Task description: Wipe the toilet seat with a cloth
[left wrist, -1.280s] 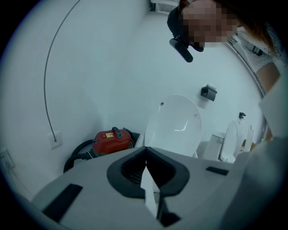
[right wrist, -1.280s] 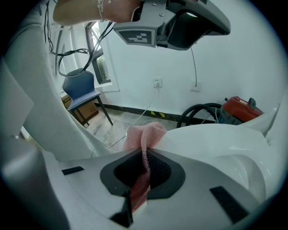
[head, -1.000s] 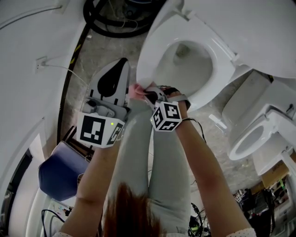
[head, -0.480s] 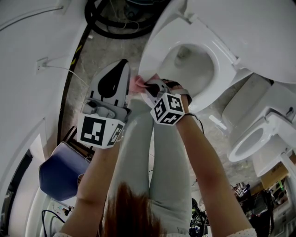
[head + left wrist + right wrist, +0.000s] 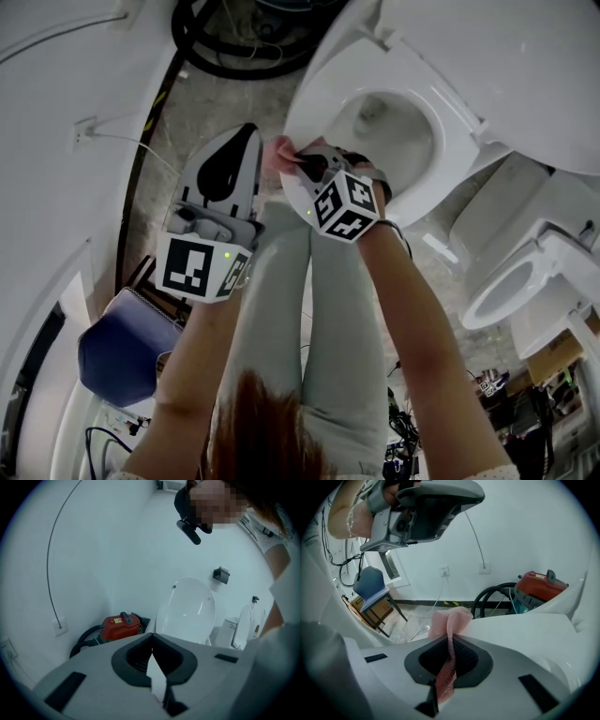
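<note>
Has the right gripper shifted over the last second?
Yes. The right gripper, shut on the cloth, has moved up the picture, farther onto the front rim of the toilet seat.

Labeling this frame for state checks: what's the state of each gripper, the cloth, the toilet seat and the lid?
Left gripper: shut, nothing held.
Right gripper: shut on the cloth.
Cloth: pink, bunched, against the front edge of the toilet seat.
Toilet seat: down over the bowl.
Toilet lid: raised.
</note>
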A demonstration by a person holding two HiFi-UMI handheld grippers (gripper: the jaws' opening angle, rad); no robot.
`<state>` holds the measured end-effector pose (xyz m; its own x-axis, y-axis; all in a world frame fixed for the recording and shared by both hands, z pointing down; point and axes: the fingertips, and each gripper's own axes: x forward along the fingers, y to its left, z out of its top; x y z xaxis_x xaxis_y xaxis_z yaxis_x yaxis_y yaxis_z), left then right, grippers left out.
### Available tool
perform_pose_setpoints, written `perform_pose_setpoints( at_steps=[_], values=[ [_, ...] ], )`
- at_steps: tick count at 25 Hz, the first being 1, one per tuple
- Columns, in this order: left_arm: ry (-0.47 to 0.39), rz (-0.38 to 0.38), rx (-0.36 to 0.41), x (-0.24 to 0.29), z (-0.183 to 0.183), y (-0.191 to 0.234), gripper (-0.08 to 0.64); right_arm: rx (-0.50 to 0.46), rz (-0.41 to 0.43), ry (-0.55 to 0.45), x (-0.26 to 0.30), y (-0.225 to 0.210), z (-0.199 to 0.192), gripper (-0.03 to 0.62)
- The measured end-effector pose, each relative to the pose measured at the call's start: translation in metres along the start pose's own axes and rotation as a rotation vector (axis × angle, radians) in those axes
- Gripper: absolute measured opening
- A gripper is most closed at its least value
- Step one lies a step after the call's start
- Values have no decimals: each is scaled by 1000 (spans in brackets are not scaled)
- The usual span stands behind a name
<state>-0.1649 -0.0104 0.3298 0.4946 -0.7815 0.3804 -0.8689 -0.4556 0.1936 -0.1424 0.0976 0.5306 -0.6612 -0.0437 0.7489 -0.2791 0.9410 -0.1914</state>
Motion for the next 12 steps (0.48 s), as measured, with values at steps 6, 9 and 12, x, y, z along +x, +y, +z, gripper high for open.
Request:
perform_pose_setpoints(
  at_steps=[6,9,12],
  values=[
    [5,-1,-7,1,-2,-3,2,48,-39,-7,-4,-28,6,26],
    [3,1,-7,3,-2,-3,2,57,-50,-11,-5,-38,7,26],
    [1,2,-6,4,-1,-3,2,83,-68,-24,-8,-49,8,26]
  ],
)
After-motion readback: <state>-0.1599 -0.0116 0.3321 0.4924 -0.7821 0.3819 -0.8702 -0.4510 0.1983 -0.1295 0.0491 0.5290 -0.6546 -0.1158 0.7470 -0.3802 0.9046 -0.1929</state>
